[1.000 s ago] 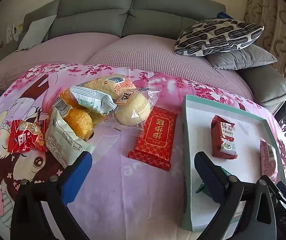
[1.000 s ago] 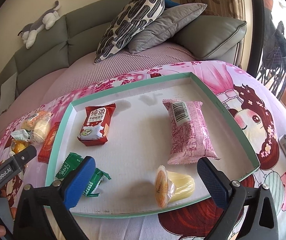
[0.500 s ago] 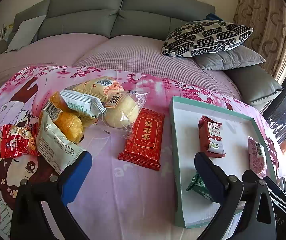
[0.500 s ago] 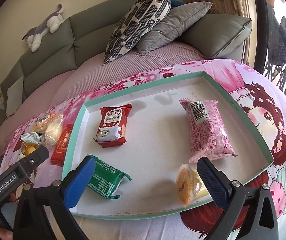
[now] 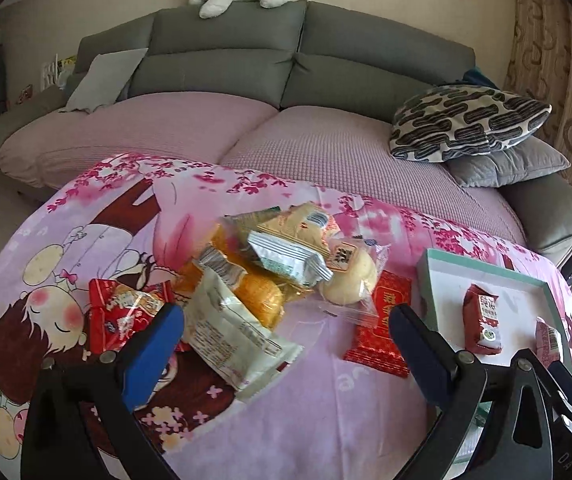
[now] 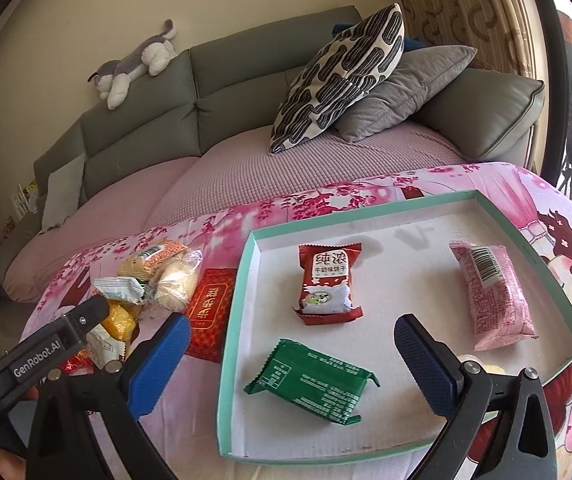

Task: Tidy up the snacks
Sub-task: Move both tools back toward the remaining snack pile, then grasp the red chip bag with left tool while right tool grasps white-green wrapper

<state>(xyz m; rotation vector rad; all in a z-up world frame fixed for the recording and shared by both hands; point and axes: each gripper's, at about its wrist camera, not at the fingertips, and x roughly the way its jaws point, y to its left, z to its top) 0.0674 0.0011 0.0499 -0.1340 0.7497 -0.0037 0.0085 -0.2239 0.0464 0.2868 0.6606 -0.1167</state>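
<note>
Left wrist view: the left hand-held gripper (image 5: 286,330) is open, its blue-padded fingers (image 5: 154,356) spread wide and holding nothing, above a table covered with a pink cartoon-print cloth (image 5: 325,412). Between and just beyond the fingers lies a heap of wrapped snacks: a white printed plastic packet (image 5: 234,340), an orange-yellow cake in clear wrap (image 5: 258,298), a silver-and-green foil sachet (image 5: 286,260), a pale round bun in clear wrap (image 5: 351,280) and a beige packet (image 5: 305,226) at the back, all touching or overlapping. A red-and-yellow foil packet (image 5: 120,318) lies at the heap's left edge. A flat red packet with gold lettering (image 5: 381,324) lies between the heap and a shallow white cardboard tray with a mint-green rim (image 5: 421,280) on the right.

Right wrist view: the right hand-held gripper (image 6: 291,354) is likewise open and empty, poised over the tray's near half. Inside the tray (image 6: 234,320) lie a dark-red and white biscuit packet (image 6: 327,284) near the middle, a green foil packet (image 6: 313,380) nearer the camera between the fingers, and a pink printed packet with a barcode (image 6: 493,296) on the right, each apart from the others. A small pale item shows behind the right finger; I cannot tell what it is. The left hand-held gripper's black body (image 6: 42,354) shows at lower left.
</note>
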